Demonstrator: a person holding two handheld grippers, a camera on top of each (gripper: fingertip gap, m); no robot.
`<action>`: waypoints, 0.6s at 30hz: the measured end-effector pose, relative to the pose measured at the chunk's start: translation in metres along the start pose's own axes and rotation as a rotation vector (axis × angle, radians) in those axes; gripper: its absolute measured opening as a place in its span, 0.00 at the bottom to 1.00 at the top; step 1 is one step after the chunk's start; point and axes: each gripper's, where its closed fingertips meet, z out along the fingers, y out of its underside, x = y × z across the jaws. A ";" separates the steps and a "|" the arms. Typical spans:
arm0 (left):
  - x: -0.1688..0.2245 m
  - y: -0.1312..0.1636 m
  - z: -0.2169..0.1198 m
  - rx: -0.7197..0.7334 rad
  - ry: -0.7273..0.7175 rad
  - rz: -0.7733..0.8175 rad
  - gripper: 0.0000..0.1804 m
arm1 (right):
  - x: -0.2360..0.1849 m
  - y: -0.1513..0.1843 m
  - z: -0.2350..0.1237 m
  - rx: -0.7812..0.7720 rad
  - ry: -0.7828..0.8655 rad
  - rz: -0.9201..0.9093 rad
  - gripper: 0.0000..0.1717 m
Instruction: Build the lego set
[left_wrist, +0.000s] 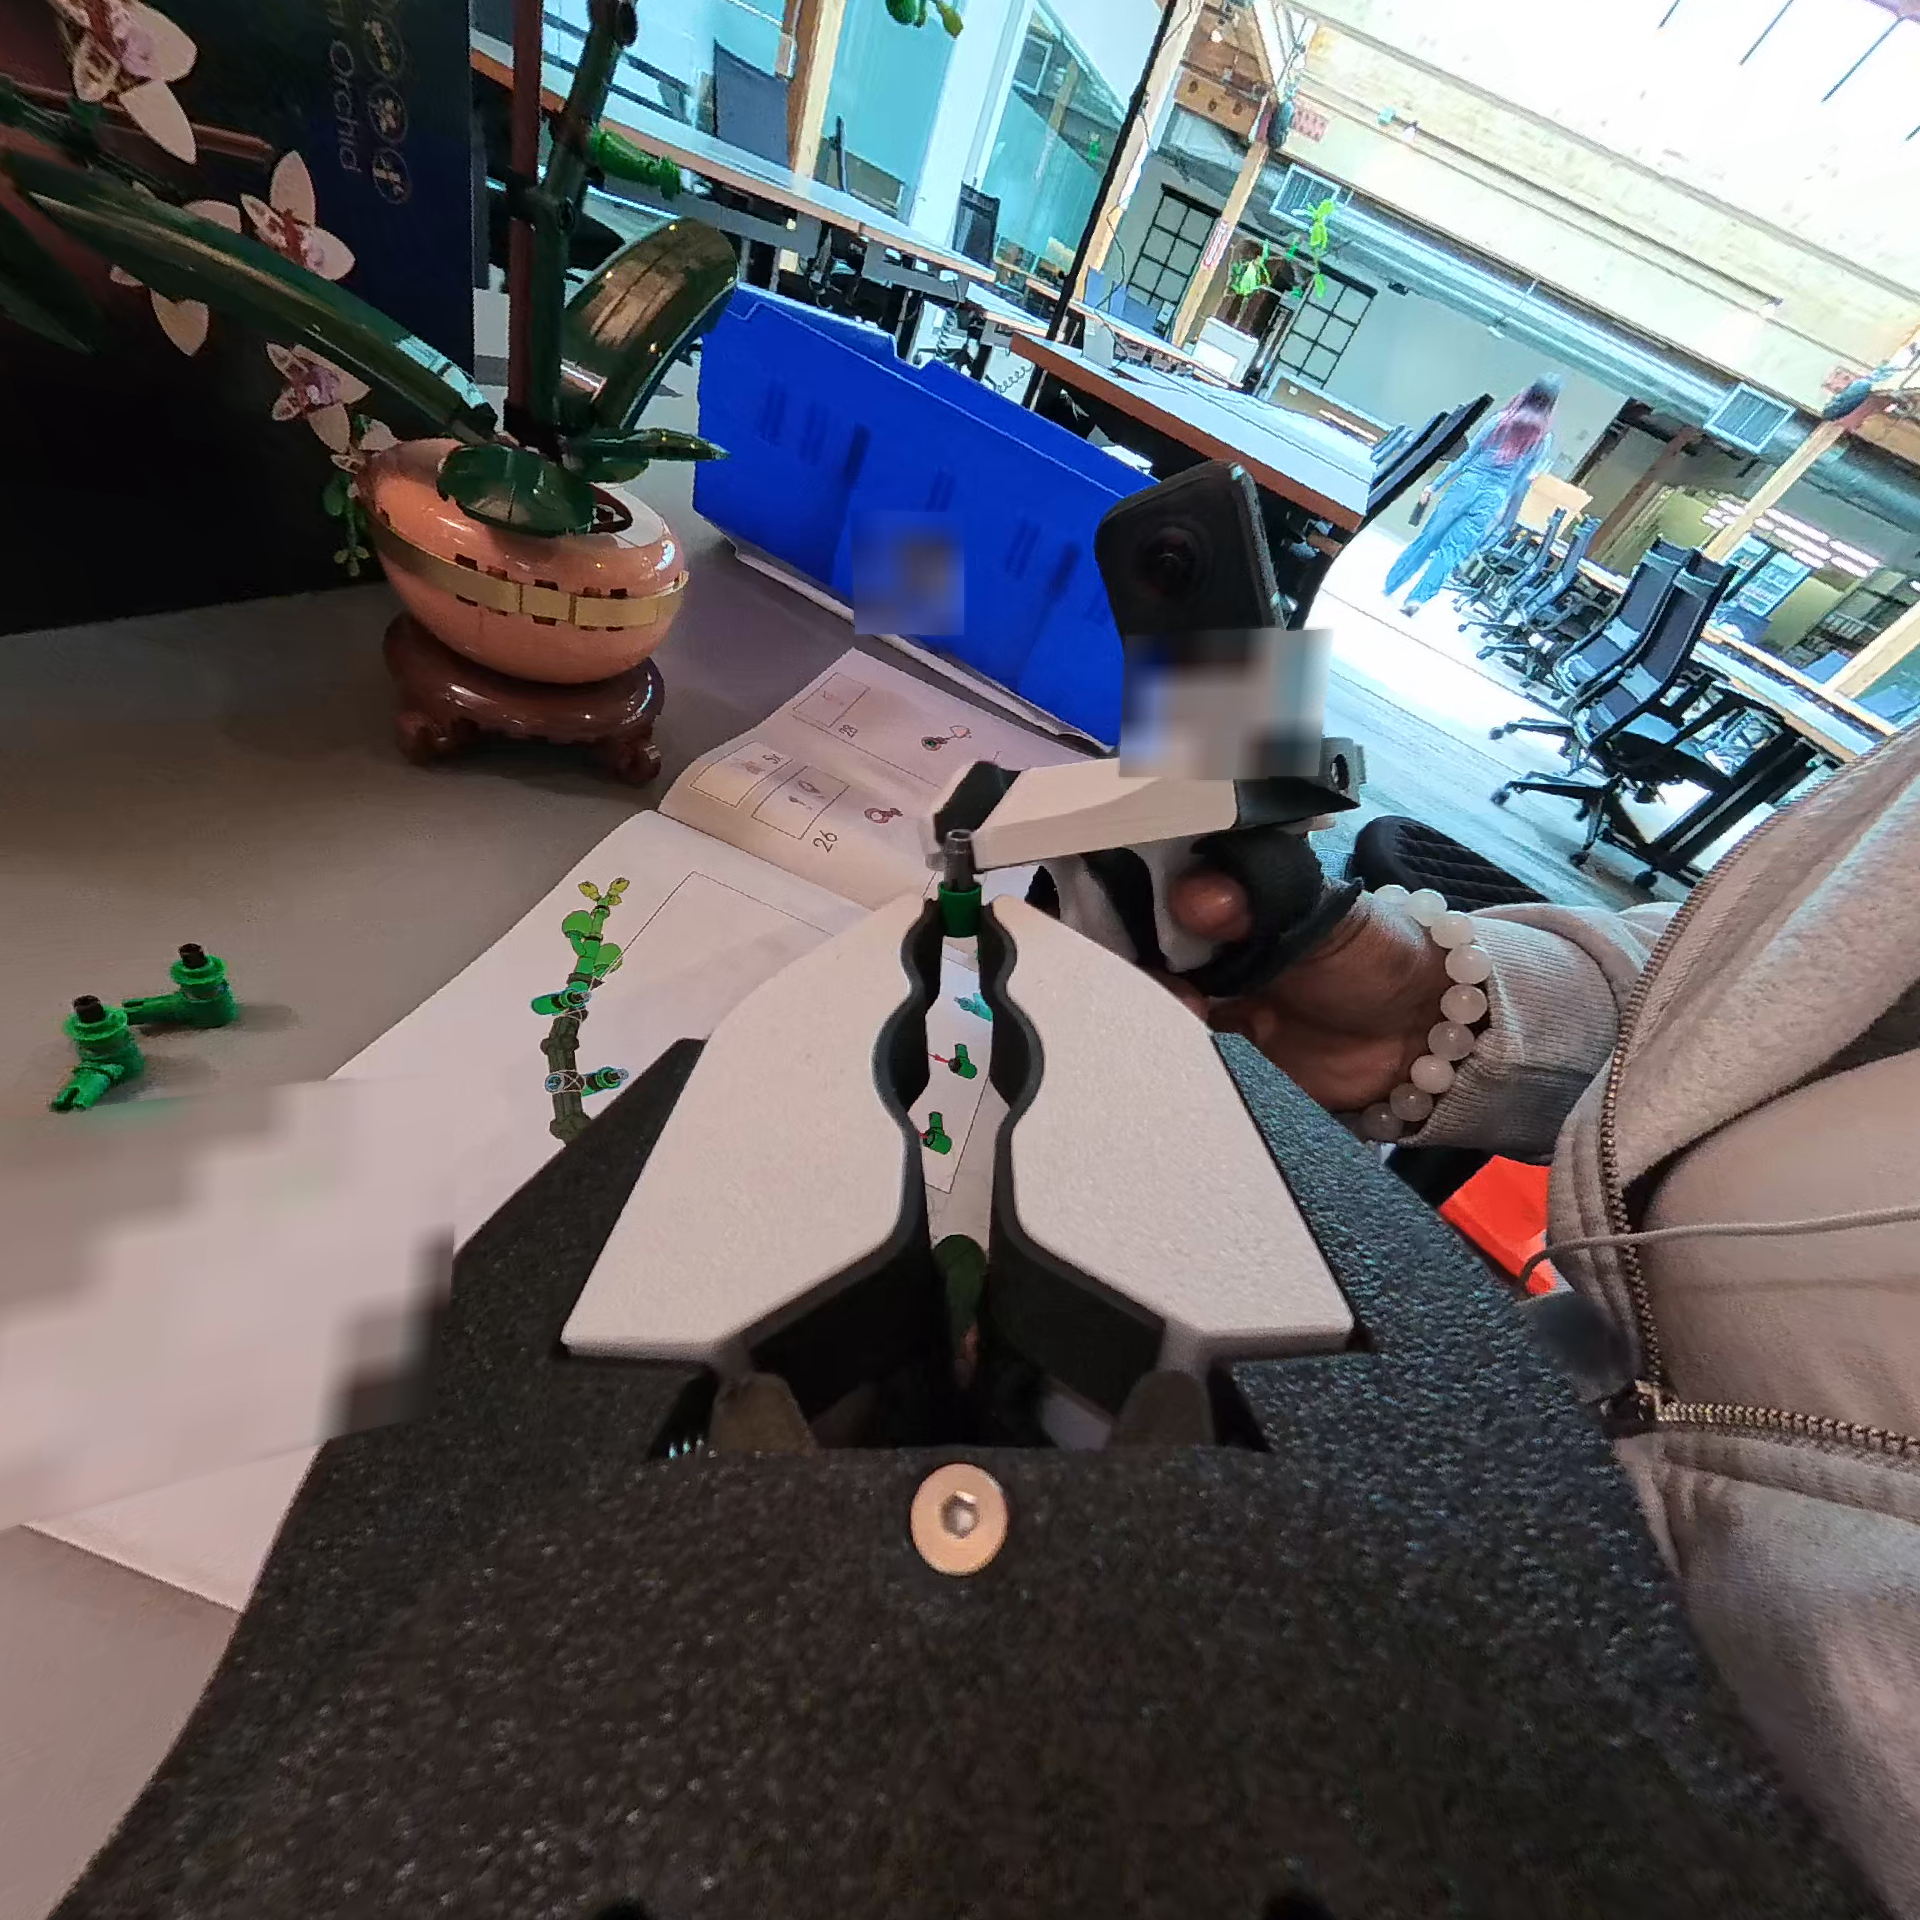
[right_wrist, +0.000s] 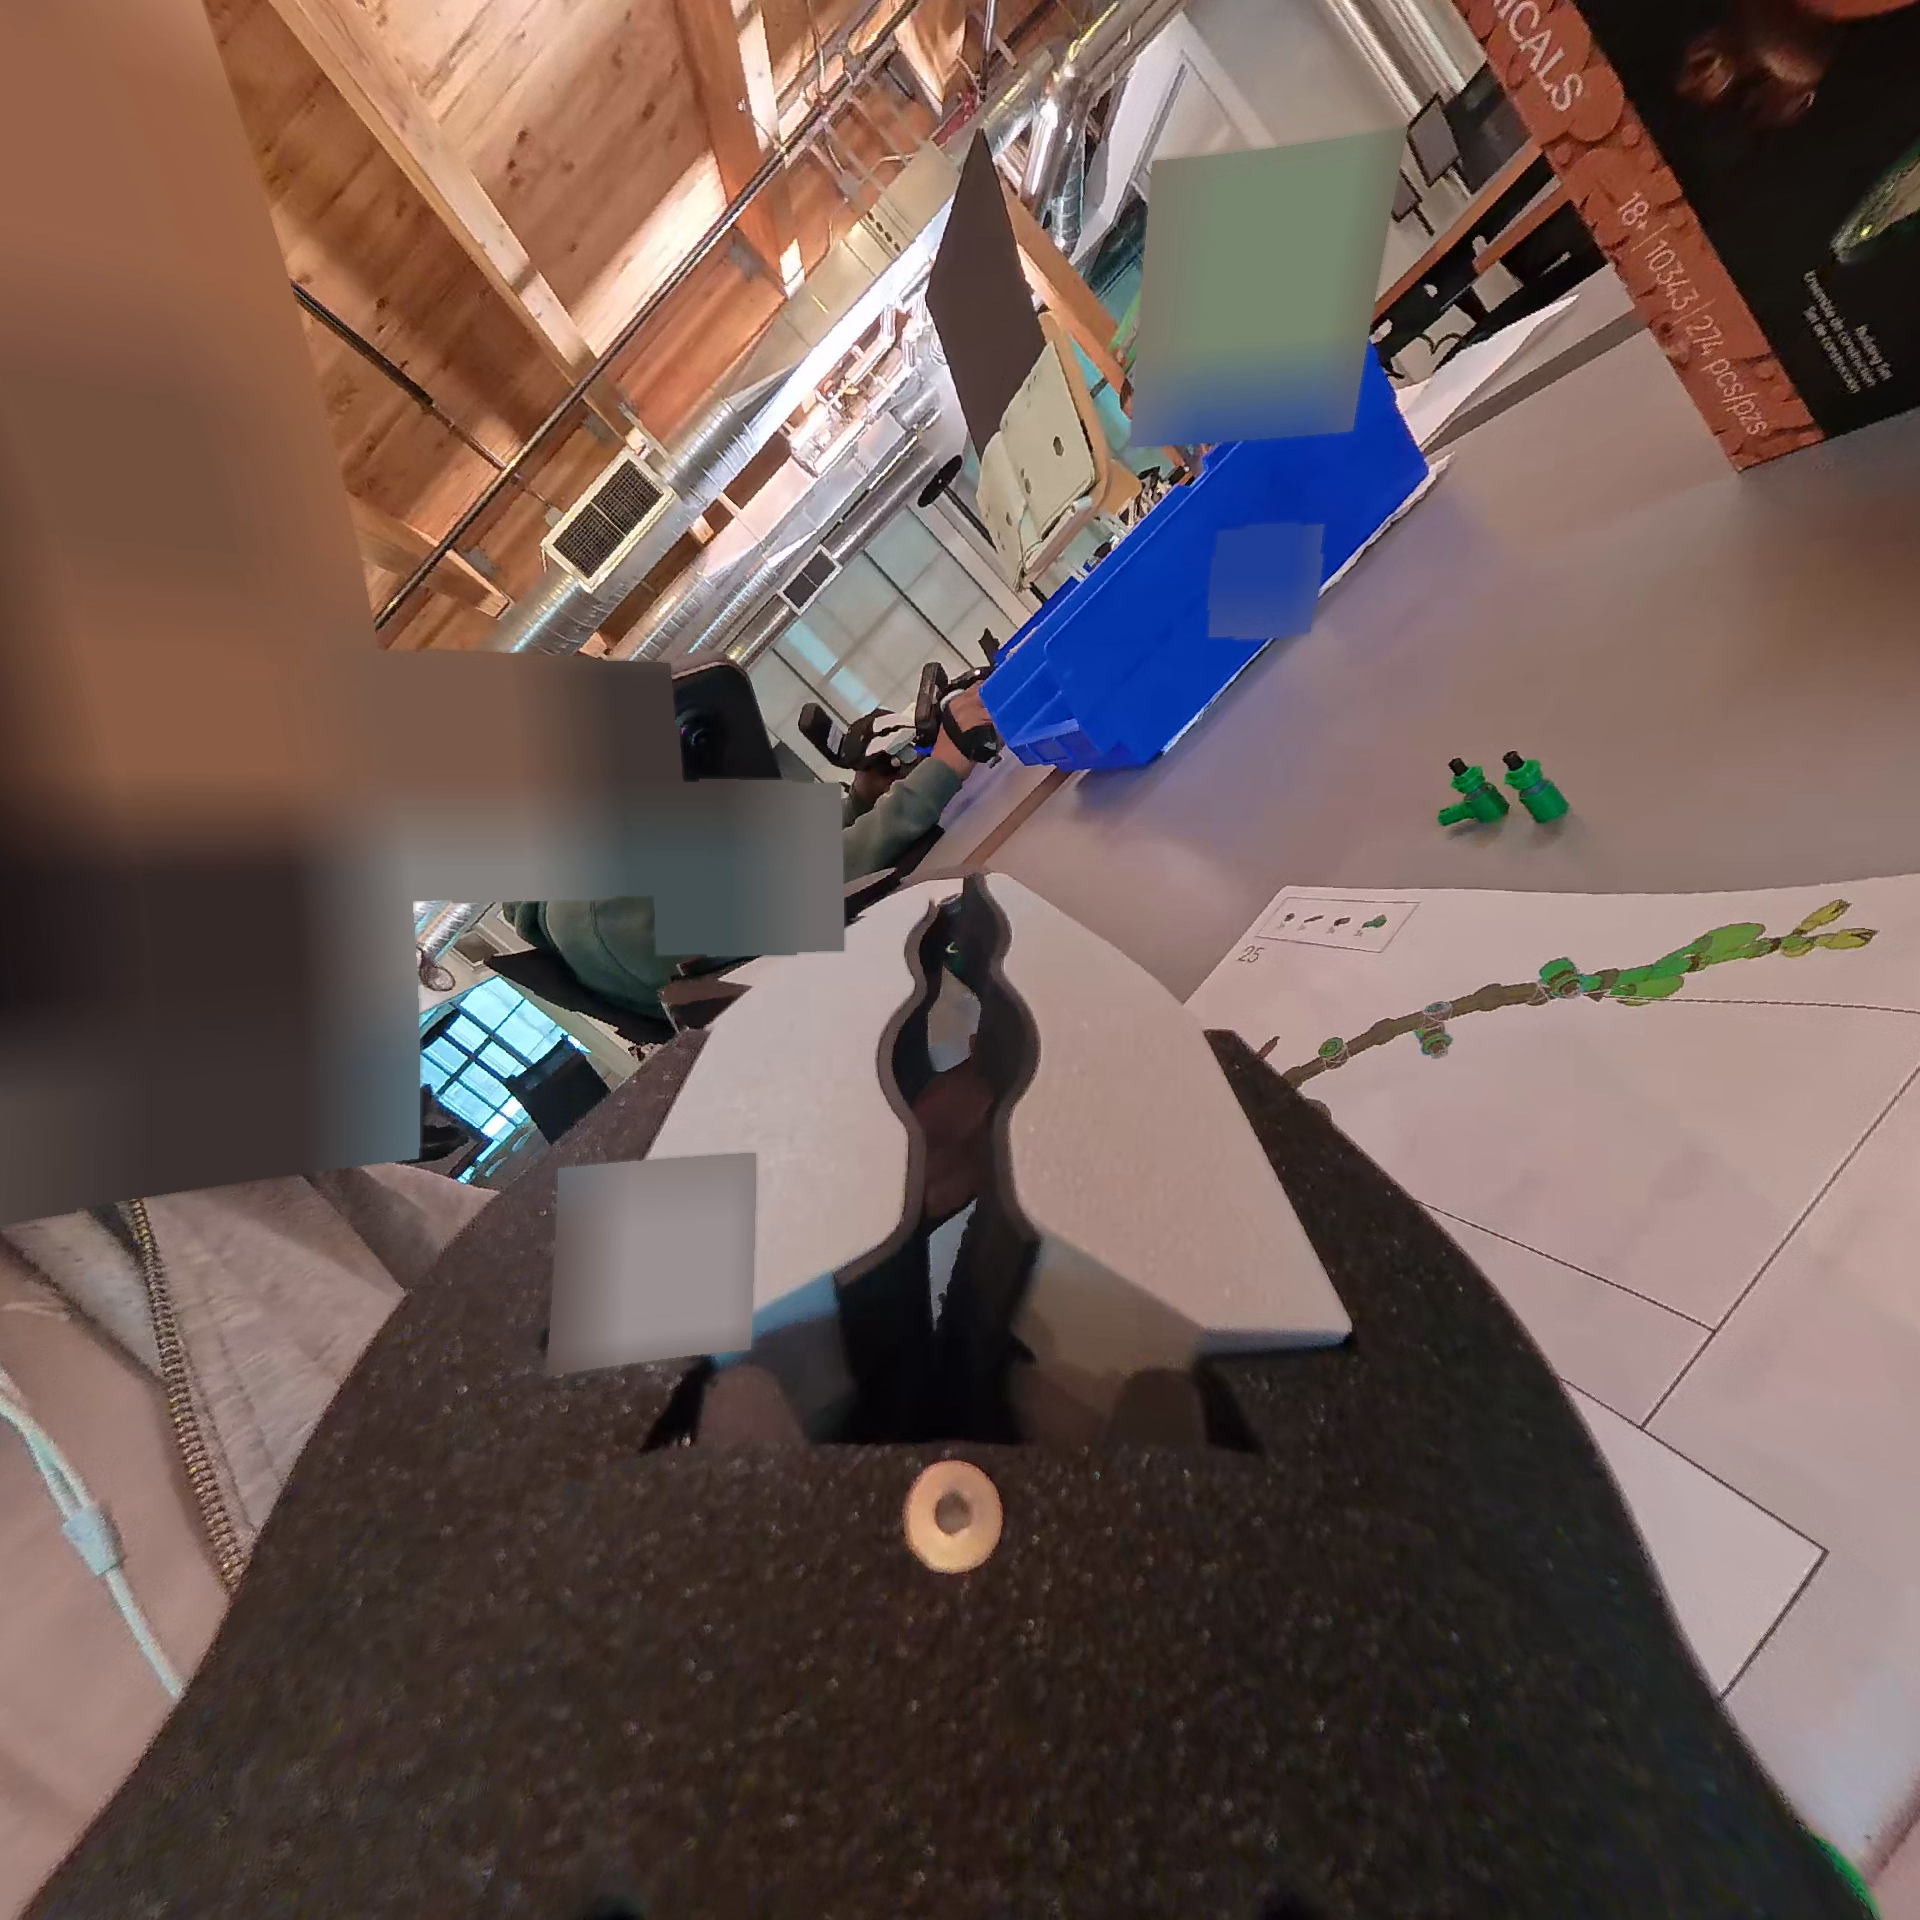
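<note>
The left gripper (left_wrist: 956, 920) has its fingers (left_wrist: 831, 1049) closed on a small green brick connector (left_wrist: 957, 906), pinched right at the tips so its top pokes out past them. A dark grey pin (left_wrist: 956, 852) stands up out of that green piece. The right gripper (left_wrist: 961, 831) comes in from the right of the left fingers, held by a gloved hand (left_wrist: 1309, 977) with a white bead bracelet (left_wrist: 1444, 1008), and its white fingertips are closed on the grey pin from the side. In the right wrist view the right gripper's own fingers (right_wrist: 1122, 1101) sit nearly together, and something dark with a glint of green shows at the tips, though what it is cannot be made out there.

Under both pairs of fingers lies an open instruction booklet (left_wrist: 727, 914) on the grey counter (left_wrist: 260, 831), printed with a green stem drawing. Well to the left of the left fingers, two loose green connector pieces (left_wrist: 145, 1023) rest on the counter. Beyond and to the left of the fingers stands a brick-built orchid in a pink pot (left_wrist: 525, 582) on a brown stand, with a dark product box (left_wrist: 239, 260) behind it. Straight beyond the fingers sits a blue plastic bin (left_wrist: 883, 468).
</note>
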 end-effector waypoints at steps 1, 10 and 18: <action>0.000 0.000 0.000 -0.003 -0.001 0.009 0.03 | 0.000 0.000 0.000 0.000 -0.004 0.002 0.02; 0.001 -0.002 0.000 -0.005 -0.053 0.150 0.03 | -0.004 0.000 -0.002 0.007 -0.051 0.052 0.01; 0.005 -0.006 0.000 0.012 -0.067 0.228 0.03 | -0.009 -0.003 -0.004 0.016 -0.044 -0.049 0.01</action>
